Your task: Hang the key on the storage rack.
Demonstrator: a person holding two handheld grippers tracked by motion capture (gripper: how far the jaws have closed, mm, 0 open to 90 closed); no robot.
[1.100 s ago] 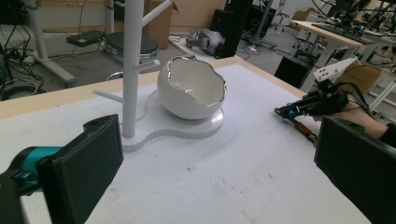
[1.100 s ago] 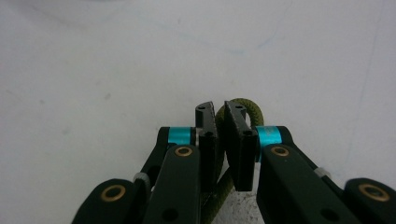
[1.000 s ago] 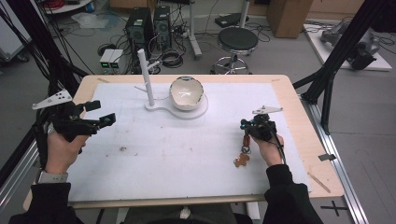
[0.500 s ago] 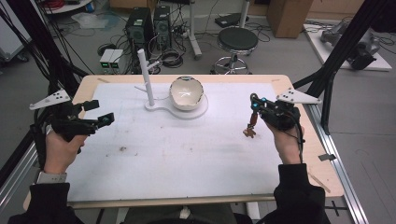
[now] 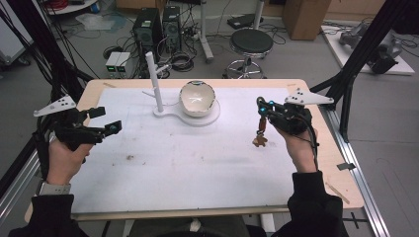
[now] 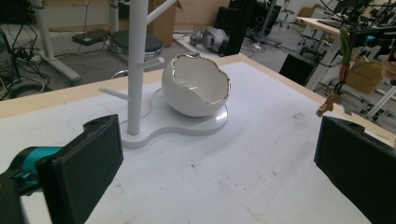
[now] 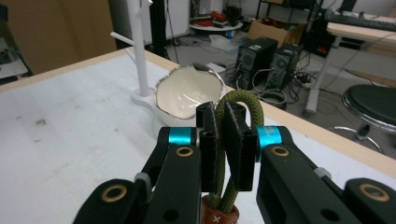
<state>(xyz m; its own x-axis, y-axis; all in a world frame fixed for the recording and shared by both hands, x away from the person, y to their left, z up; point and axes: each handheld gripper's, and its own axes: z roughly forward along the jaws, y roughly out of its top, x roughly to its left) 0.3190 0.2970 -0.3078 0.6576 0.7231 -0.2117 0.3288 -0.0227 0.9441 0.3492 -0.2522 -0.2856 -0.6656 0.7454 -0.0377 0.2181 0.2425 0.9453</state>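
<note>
Ahead of our left gripper's (image 5: 105, 120) open jaws, bare table (image 5: 197, 163); the white stand (image 5: 154, 81) and bowl (image 5: 197, 98) block beyond.

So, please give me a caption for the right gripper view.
Right gripper shut on an olive cord loop, facing the eggshell-shaped bowl.

Black stool (image 5: 251, 43) on grey floor (image 5: 390, 128)

The keychain (image 5: 260, 129), an olive cord loop (image 7: 232, 105) with a brown collar and small brass charm, hung upright above the mat at 3 o'clock.
</note>
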